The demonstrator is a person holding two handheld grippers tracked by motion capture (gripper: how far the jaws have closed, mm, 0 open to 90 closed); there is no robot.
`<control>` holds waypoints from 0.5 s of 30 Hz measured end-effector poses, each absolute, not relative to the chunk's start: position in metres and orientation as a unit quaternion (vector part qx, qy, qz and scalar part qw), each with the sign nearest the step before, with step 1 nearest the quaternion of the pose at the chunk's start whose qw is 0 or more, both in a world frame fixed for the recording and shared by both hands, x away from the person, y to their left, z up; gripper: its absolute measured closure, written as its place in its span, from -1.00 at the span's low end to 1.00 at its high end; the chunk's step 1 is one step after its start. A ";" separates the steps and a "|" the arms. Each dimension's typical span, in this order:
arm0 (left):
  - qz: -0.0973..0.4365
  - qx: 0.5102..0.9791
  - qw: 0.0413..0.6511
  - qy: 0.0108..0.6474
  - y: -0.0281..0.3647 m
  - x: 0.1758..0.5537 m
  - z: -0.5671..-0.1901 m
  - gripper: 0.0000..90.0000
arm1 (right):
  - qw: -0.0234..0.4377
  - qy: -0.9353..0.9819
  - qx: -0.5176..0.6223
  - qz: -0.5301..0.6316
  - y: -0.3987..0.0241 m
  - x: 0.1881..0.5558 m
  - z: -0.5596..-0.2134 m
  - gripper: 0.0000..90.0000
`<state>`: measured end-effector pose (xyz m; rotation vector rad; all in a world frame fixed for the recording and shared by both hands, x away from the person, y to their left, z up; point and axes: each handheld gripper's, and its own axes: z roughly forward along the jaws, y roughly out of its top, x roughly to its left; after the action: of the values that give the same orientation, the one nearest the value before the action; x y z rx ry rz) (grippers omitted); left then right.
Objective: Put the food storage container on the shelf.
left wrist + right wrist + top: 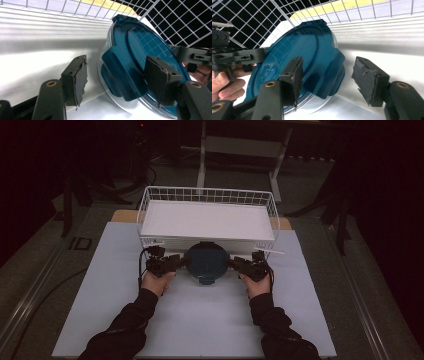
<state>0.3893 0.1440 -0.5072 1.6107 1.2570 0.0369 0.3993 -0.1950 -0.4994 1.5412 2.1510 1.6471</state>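
The round blue lid (pixel 206 261) lies on the tabletop (pixel 125 320) just near of the white wire basket (pixel 150 195) (its clips sticking out sideways), between the left gripper (pixel 181 262) and right gripper (pixel 234 264), both spread around its clips, not pinching.

A white wire basket (pixel 207 196) stands at the far side of my table (pixel 200 320), with a flat white board (pixel 207 220) lying in it. Beyond, on the dark floor (pixel 310 180), stands a metal frame (pixel 240 145).
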 end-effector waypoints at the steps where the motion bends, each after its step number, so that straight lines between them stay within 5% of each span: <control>1: 0.020 0.674 0.520 0.524 0.144 0.390 -0.507 -0.20 | 0.017 0.691 0.493 0.528 -0.196 0.399 -0.498 -0.13; 15: 0.054 0.667 0.519 0.532 0.149 0.362 -0.496 -0.46 | 0.004 0.706 0.463 0.536 -0.194 0.361 -0.482 -0.16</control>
<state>0.3617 0.1491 -0.4962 1.6007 1.2757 0.1302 0.3607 -0.1942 -0.4823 1.4509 2.2123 1.6786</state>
